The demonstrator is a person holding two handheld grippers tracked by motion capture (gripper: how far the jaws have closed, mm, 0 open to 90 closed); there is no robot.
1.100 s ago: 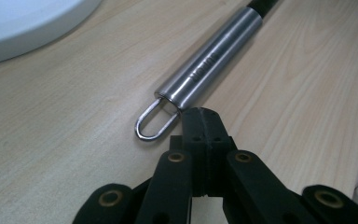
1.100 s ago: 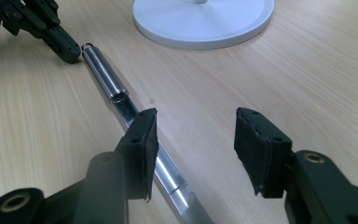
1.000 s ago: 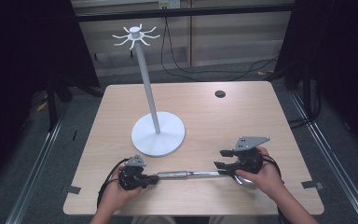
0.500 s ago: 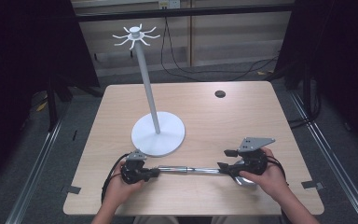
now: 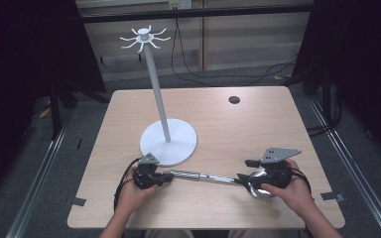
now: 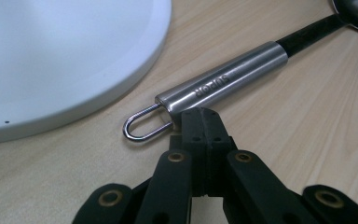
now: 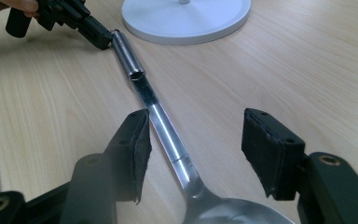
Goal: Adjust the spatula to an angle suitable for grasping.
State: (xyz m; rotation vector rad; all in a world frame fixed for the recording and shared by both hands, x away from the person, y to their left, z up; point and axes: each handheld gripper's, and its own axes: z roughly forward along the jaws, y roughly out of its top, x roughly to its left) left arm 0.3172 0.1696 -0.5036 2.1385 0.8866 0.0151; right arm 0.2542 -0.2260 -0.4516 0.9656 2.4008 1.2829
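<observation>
We see the ladle (image 5: 206,176) lying on the table (image 5: 258,124) before the stand (image 5: 168,141), its handle toward the left gripper (image 5: 167,177), its bowl under the right gripper (image 5: 245,171).

Left gripper (image 5: 170,177) fingers pressed together (right gripper (image 5: 242,171) just widening).

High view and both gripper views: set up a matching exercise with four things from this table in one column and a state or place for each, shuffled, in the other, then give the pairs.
Things:
1. left gripper
2. right gripper
3. long steel ladle with a wire hanging loop
4. small dark round disc

States or places:
A. lies flat on the pale wooden table, in front of the white round-based hook stand
B. jaws apart, astride the ladle's stem, having just been opening
C. far side of the table, alone
D. jaws shut, tips at the handle's loop end

Pairs: 1-D, 2-B, 3-A, 4-C
</observation>
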